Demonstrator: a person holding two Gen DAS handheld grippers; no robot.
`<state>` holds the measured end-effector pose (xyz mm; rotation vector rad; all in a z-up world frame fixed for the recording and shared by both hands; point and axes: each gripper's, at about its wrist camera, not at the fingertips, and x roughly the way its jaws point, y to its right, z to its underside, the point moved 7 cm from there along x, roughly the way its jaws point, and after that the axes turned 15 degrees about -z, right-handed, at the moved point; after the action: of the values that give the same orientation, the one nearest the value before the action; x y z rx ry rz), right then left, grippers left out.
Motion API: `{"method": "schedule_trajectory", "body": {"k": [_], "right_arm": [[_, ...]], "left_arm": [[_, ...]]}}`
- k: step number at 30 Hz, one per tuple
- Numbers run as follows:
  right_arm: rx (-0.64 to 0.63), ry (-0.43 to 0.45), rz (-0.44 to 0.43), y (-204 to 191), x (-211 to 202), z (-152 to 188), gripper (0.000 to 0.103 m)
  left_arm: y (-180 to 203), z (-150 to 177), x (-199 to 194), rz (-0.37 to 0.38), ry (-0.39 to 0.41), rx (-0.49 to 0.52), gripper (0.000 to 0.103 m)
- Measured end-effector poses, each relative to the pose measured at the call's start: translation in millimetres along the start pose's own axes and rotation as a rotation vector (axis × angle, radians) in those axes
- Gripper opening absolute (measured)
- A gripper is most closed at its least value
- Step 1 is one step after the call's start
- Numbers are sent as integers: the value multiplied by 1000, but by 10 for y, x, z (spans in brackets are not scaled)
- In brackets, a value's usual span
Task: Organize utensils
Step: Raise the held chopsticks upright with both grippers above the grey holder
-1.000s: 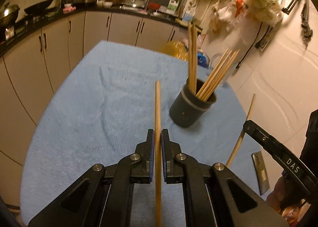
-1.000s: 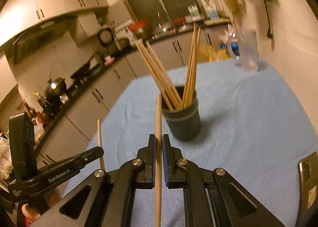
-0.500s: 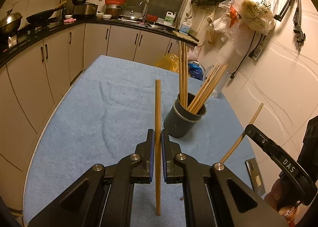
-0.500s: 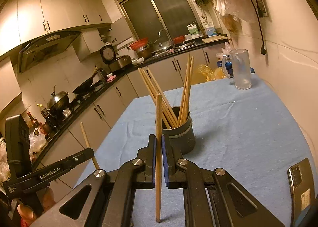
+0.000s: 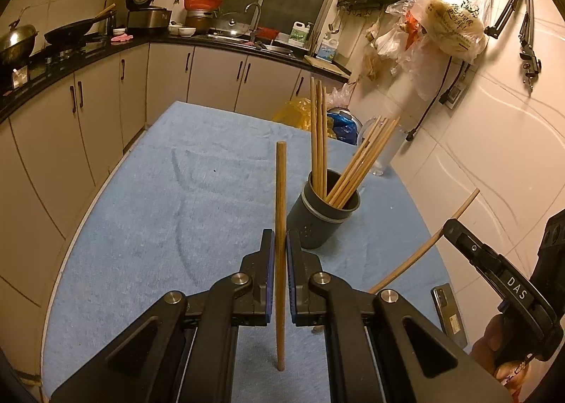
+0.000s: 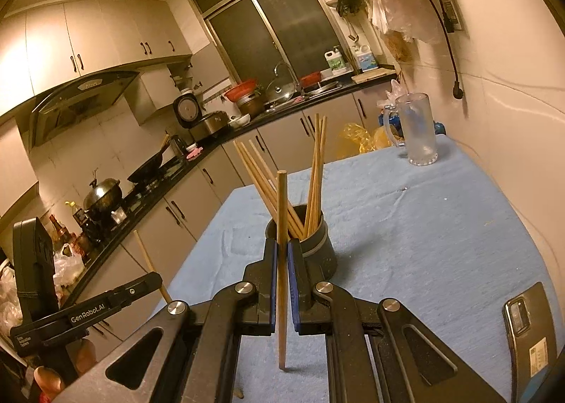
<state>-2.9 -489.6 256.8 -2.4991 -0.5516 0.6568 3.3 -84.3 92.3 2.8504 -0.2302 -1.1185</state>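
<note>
A dark grey cup [image 5: 319,217] holding several wooden chopsticks [image 5: 317,142] stands on the blue cloth-covered table [image 5: 148,212]. My left gripper [image 5: 279,244] is shut on one wooden chopstick [image 5: 280,198], held upright just in front and left of the cup. My right gripper [image 6: 280,254] is shut on another chopstick [image 6: 281,212], upright, close in front of the cup [image 6: 317,247]. The right gripper also shows in the left wrist view [image 5: 441,230], at the right with its chopstick [image 5: 423,247]; the left gripper shows in the right wrist view [image 6: 159,277], at the left.
A glass mug [image 6: 418,131] stands at the table's far corner by the wall. A phone [image 6: 531,325] lies on the table's near right. Kitchen cabinets and a counter [image 5: 106,46] with pots run along the left and back. Bags hang on the wall [image 5: 448,18].
Both grippers have pulled back and up from the cup, still holding their chopsticks; the cup looks smaller and farther off in both views.
</note>
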Motion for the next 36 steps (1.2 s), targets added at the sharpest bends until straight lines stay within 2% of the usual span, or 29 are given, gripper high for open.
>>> {"method": "schedule_trajectory", "body": {"k": [19, 36], "right_arm": [[17, 41, 5, 33, -178, -137, 7], [22, 107, 16, 83, -400, -404, 7]], "left_arm": [[95, -108, -92, 16, 21, 14, 6], [169, -293, -261, 35, 53, 27, 6]]}}
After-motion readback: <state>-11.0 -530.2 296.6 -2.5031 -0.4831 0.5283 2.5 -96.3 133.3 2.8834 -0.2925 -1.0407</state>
